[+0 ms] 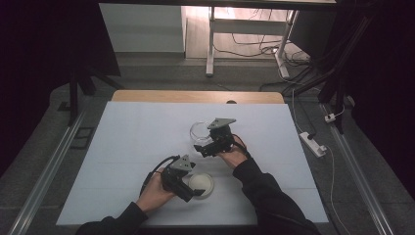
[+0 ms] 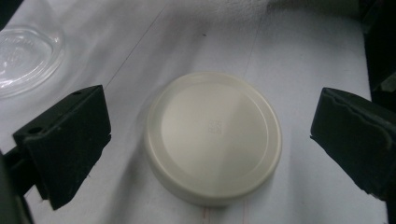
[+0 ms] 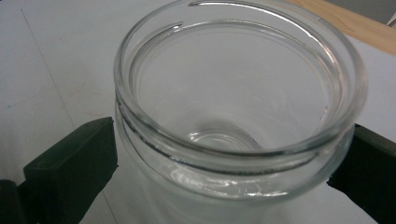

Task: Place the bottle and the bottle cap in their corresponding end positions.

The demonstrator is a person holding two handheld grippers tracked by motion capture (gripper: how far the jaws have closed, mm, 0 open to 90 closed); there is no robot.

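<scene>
A round cream lid (image 1: 201, 184) lies flat on the white sheet near the front. My left gripper (image 1: 195, 192) is open, and its jaws stand apart on either side of the lid (image 2: 212, 137) without touching it. A clear glass jar (image 1: 198, 131) stands upright and empty at the table's middle. My right gripper (image 1: 202, 146) is shut on the jar (image 3: 233, 112), with one jaw pressed against each side just under the rim. The jar (image 2: 23, 56) also appears at the top left of the left gripper view.
A white sheet (image 1: 127, 147) covers the table, with the wooden table edge (image 1: 195, 96) bare at the back. A power strip (image 1: 313, 143) and cables lie on the floor to the right. Desk legs (image 1: 210, 44) stand beyond the table.
</scene>
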